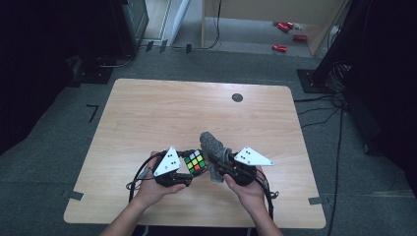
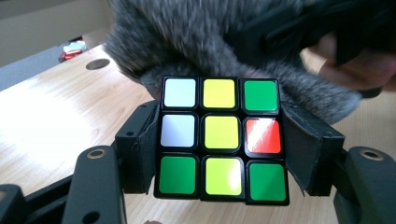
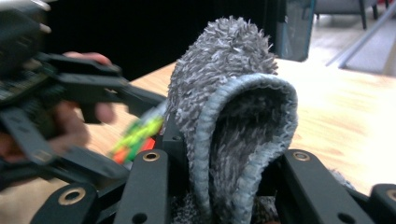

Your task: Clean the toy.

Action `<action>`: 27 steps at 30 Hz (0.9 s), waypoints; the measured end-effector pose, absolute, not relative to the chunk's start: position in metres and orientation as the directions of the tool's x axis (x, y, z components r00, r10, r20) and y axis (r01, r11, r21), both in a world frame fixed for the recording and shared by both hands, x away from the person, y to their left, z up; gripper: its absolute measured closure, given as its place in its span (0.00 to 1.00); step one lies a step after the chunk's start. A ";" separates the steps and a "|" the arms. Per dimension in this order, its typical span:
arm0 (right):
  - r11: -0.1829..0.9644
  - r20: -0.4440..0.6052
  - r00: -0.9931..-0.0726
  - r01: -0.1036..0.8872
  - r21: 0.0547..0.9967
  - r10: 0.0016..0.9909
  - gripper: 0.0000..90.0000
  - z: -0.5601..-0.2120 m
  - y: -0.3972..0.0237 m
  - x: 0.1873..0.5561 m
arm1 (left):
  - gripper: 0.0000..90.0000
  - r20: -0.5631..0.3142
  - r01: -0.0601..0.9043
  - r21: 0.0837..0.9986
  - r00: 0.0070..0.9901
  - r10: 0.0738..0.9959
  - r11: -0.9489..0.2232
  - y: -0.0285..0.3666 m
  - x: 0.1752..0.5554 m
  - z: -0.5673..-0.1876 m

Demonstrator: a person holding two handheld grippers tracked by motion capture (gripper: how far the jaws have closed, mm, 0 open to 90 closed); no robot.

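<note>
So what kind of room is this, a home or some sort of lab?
Most likely a lab or recording workspace: a bare wooden table on grey carpet, tape marks on the floor, cables trailing past dark equipment stands, and red cans lying behind.

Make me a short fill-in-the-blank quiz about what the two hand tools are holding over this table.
1. The left tool is shut on a puzzle cube whose centre square facing its camera is ____.
2. The right tool grips a fuzzy ____ cloth.
3. In the high view, the cloth lies to the ____ of the cube.

Missing words: yellow; grey; right
</note>
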State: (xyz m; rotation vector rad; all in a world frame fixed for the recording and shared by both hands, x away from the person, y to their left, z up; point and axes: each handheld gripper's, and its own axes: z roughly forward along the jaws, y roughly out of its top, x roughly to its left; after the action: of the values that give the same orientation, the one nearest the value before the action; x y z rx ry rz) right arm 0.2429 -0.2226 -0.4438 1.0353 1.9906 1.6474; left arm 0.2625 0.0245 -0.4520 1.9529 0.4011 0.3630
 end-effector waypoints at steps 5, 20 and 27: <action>0.054 0.177 -0.662 0.313 0.948 0.729 0.74 -0.446 -0.223 0.245 | 0.40 0.060 0.112 0.926 0.900 0.431 -0.361 0.027 0.262 -0.448; 0.043 0.190 -0.656 0.323 0.945 0.731 0.74 -0.447 -0.223 0.245 | 0.40 0.045 0.118 0.931 0.903 0.428 -0.346 0.028 0.262 -0.448; 0.030 0.223 -0.633 0.363 0.931 0.741 0.74 -0.456 -0.228 0.250 | 0.40 0.007 0.144 0.937 0.904 0.428 -0.318 0.034 0.267 -0.447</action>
State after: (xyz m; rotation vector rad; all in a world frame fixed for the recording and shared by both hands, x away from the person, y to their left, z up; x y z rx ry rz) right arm 0.2500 -0.2278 -0.4564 1.1259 1.9903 1.6339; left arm 0.2672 0.0341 -0.4472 1.8922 0.4210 0.3020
